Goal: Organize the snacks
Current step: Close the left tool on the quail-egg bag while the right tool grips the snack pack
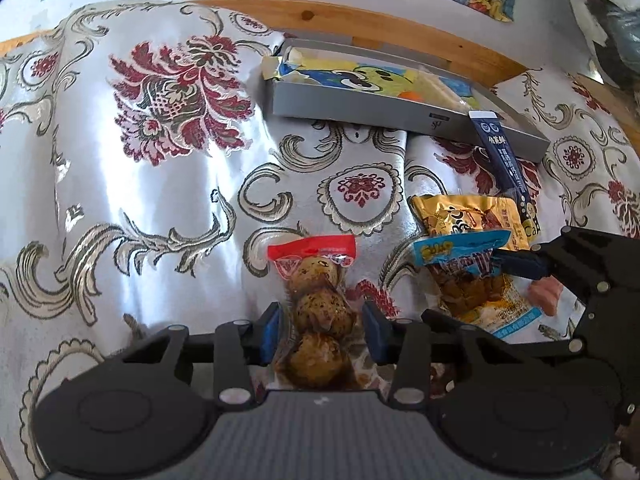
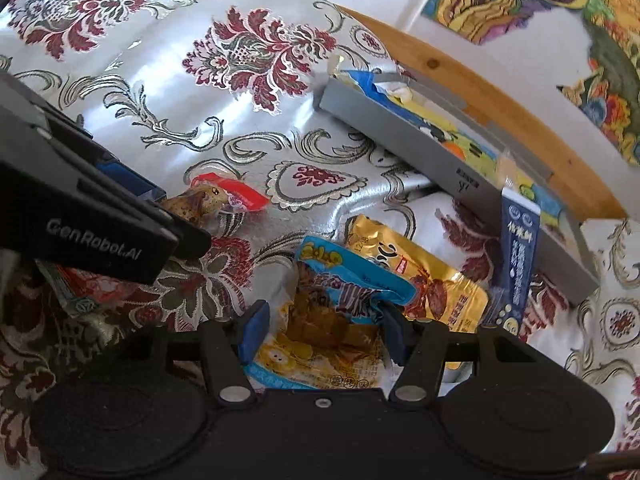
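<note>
Already both grippers straddle a snack each — neither packet looks lifted off the cloth-covered surface.

Left gripper (image 1: 323,326) has its jaws apart on either side of the egg packet (image 1: 318,312), which lies lengthwise between them, lined up for a squeeze across its narrow width. Right gripper (image 2: 324,330) has its jaws apart around the blue packet (image 2: 340,304), which lies on a gold packet (image 2: 424,280); whether the pads touch it I cannot tell. Grey tray (image 1: 400,114) waits near the far edge — likely the destination — with a dark stick packet (image 1: 506,164) leaning on its rim.
</note>
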